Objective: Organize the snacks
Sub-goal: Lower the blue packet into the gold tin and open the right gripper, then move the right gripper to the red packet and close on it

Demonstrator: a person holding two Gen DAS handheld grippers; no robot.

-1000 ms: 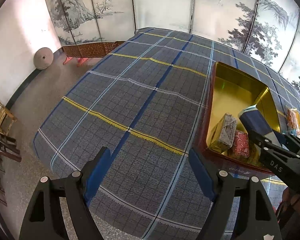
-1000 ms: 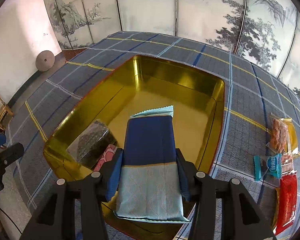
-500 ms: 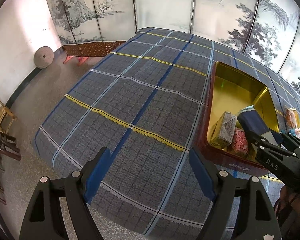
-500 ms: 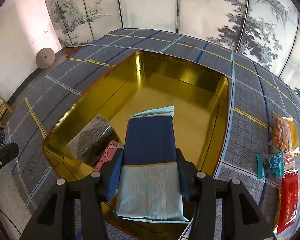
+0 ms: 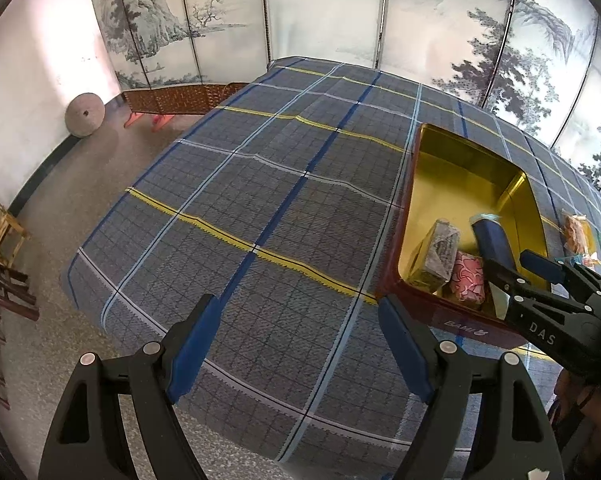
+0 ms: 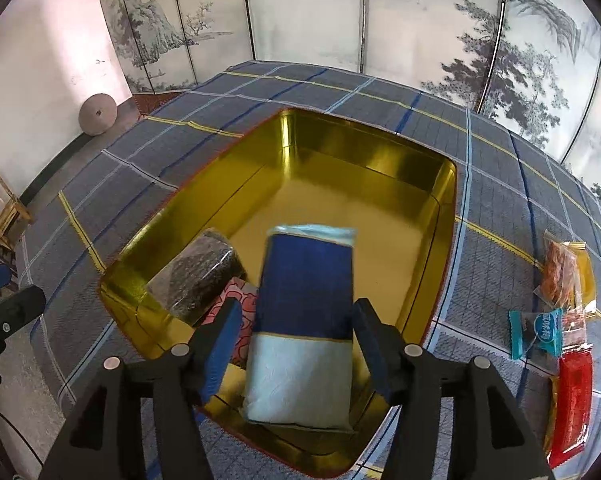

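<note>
Right now your right gripper [image 6: 296, 344] hangs over the near end of the gold-lined tin [image 6: 446, 216], and its jaws are opening: the blue-and-pale snack packet [image 6: 300, 320] sits between the blue pads with a gap on each side, so the pads no longer press on it. That packet lies tilted, its pale end over the tin's near rim and its blue end down toward the tin's floor. Beside it on the left in the tin you have a dark speckled packet [image 6: 198, 276] leaning against the left wall, and a pink-and-red patterned packet [image 6: 236, 300] tucked between the two. The far half of the tin is bare gold.

Out on the plaid tablecloth [image 6: 496, 216], to the right of the tin, wait an orange snack bag [image 6: 558, 272], a teal wrapped candy [image 6: 538, 332] and a red packet [image 6: 572, 404].

Your left gripper [image 5: 300, 344] hovers spread wide over bare cloth left of the tin, with nothing between its pads.
</note>
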